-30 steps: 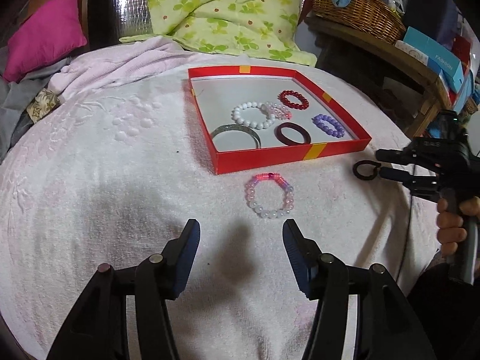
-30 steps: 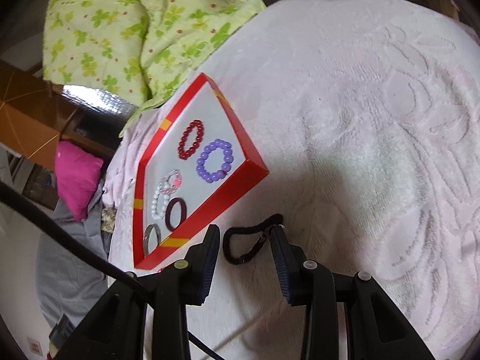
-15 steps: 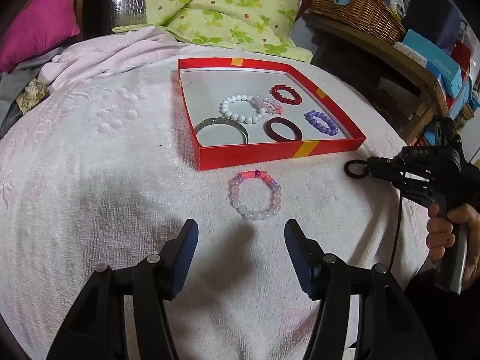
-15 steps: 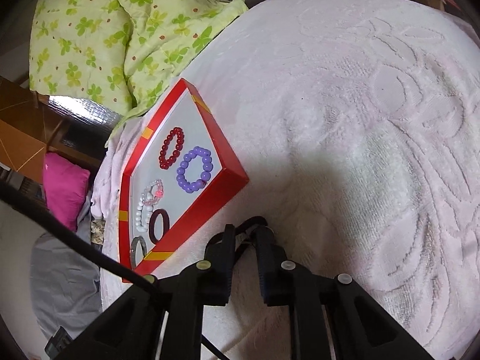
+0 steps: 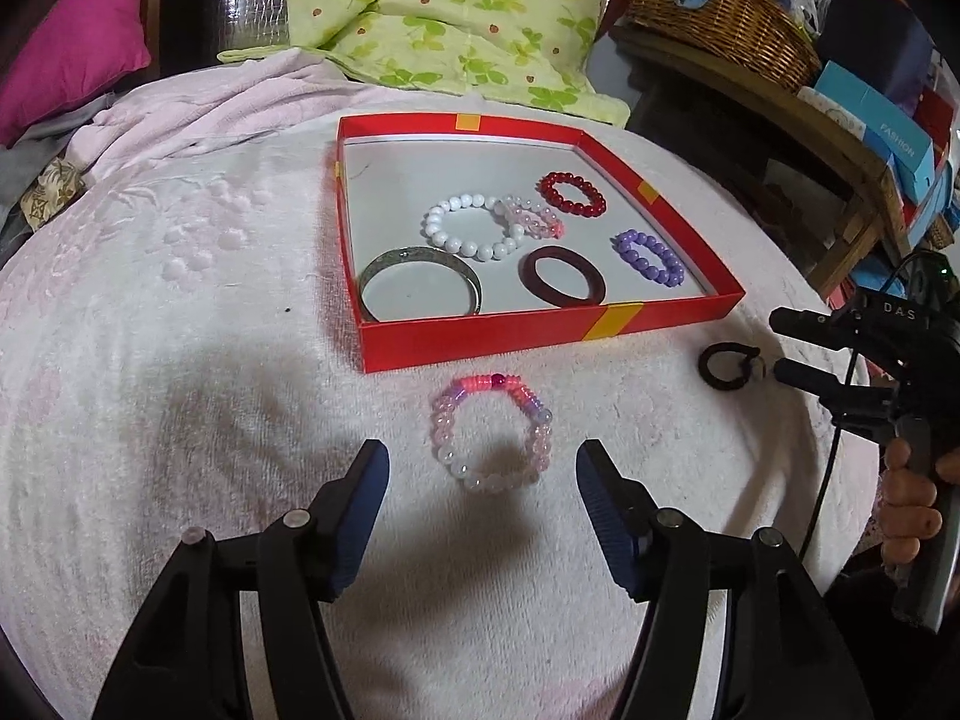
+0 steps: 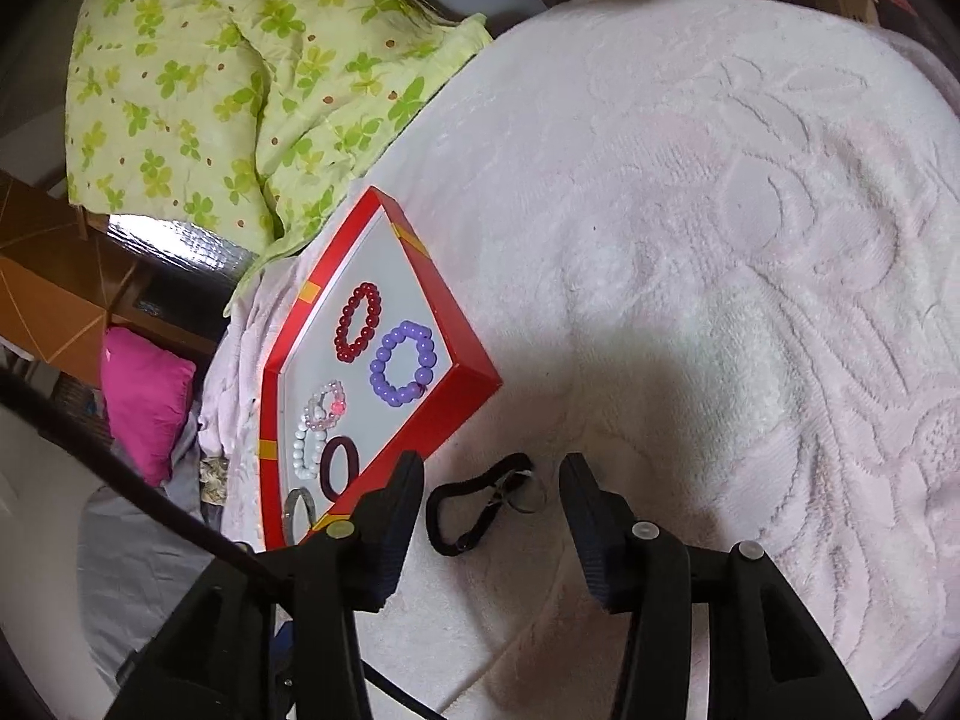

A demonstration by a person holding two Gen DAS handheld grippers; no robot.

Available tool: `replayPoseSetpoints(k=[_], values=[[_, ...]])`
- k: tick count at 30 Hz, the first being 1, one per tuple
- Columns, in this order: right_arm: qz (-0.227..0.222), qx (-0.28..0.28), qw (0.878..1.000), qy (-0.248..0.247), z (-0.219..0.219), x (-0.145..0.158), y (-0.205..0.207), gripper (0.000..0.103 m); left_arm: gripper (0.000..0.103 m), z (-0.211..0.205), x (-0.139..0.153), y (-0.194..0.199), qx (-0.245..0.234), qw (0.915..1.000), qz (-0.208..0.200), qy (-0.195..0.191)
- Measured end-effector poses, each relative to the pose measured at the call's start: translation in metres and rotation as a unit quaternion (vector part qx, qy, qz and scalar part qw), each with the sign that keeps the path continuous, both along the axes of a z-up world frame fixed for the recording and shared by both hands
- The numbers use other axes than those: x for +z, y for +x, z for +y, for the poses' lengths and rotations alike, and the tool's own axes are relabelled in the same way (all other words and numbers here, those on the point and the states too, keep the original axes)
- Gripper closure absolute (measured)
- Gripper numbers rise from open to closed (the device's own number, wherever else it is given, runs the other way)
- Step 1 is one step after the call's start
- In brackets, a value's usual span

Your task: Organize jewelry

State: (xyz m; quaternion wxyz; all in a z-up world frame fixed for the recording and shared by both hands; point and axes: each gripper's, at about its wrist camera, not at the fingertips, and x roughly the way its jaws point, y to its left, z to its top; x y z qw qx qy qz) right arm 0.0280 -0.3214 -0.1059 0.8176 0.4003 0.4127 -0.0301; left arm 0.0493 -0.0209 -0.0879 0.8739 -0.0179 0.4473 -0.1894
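Observation:
A red tray [image 5: 540, 327] on the pink towel holds several bracelets: white beads [image 5: 474, 225], red beads [image 5: 572, 194], purple beads [image 5: 649, 257], a dark bangle [image 5: 562, 284] and a metal bangle [image 5: 420, 288]. A pink and white bead bracelet [image 5: 489, 429] lies in front of the tray, just beyond my open left gripper [image 5: 483, 486]. A black hair tie [image 6: 474, 510] lies on the towel between the fingers of my open right gripper [image 6: 492, 489], untouched. The right gripper also shows in the left wrist view [image 5: 780, 345], beside the hair tie [image 5: 726, 363]. The tray also shows in the right wrist view [image 6: 420, 414].
A green patterned quilt [image 5: 456, 12] and a magenta pillow [image 5: 66, 42] lie behind the tray. A wicker basket [image 5: 720, 12] and blue boxes [image 5: 882, 120] sit on a wooden shelf at the right. The towel's edge drops off near the right gripper.
My right gripper closed around the hair tie half a second ago and has now opened, leaving it on the towel. My left gripper moved closer to the pink and white bracelet.

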Motion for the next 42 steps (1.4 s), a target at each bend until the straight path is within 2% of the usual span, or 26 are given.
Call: replayPoseSetpoints(k=[4,9,11,13,14,17,18,21,31,38,42], values=[[0.004,0.012,1.000,-0.017,0.006,-0.002,0.007,0.052,0.037,-0.003,-0.005,0.004,0.005,1.0000,0.005,0.004],[0.019,0.026,0.997,-0.070,0.023,-0.005,0.022,0.052,0.037,-0.005,-0.009,0.004,-0.001,0.9999,0.007,0.011],[0.019,0.029,0.995,-0.094,0.028,-0.004,0.024,0.058,0.042,-0.007,-0.011,0.003,-0.002,0.9998,0.005,0.019],[0.023,0.035,0.991,-0.126,0.035,-0.004,0.025,0.072,0.056,-0.008,-0.012,0.002,-0.007,0.9996,-0.001,0.026],[0.025,0.038,0.989,-0.138,0.038,-0.005,0.026,0.076,0.059,-0.008,-0.012,0.001,-0.011,0.9996,-0.002,0.025],[0.023,0.042,0.987,-0.156,0.040,-0.004,0.025,0.081,0.078,-0.008,-0.010,0.000,-0.018,0.9996,-0.005,0.020],[0.022,0.043,0.986,-0.158,0.040,-0.004,0.025,0.083,0.088,-0.007,-0.010,-0.001,-0.020,0.9996,-0.005,0.020],[0.016,0.046,0.987,-0.154,0.039,-0.003,0.021,0.084,0.094,-0.007,-0.009,-0.004,-0.025,0.9995,-0.011,0.017],[-0.041,0.048,0.993,-0.098,0.028,0.014,-0.004,0.084,0.095,-0.001,0.007,-0.027,-0.043,0.9980,-0.042,0.018],[-0.097,0.060,0.991,-0.074,0.027,0.033,-0.013,0.084,0.095,0.010,0.018,-0.034,-0.026,0.9973,-0.068,0.011],[-0.112,0.071,0.989,-0.067,0.030,0.039,-0.014,0.084,0.095,0.015,0.020,-0.032,-0.005,0.9967,-0.078,0.022]])
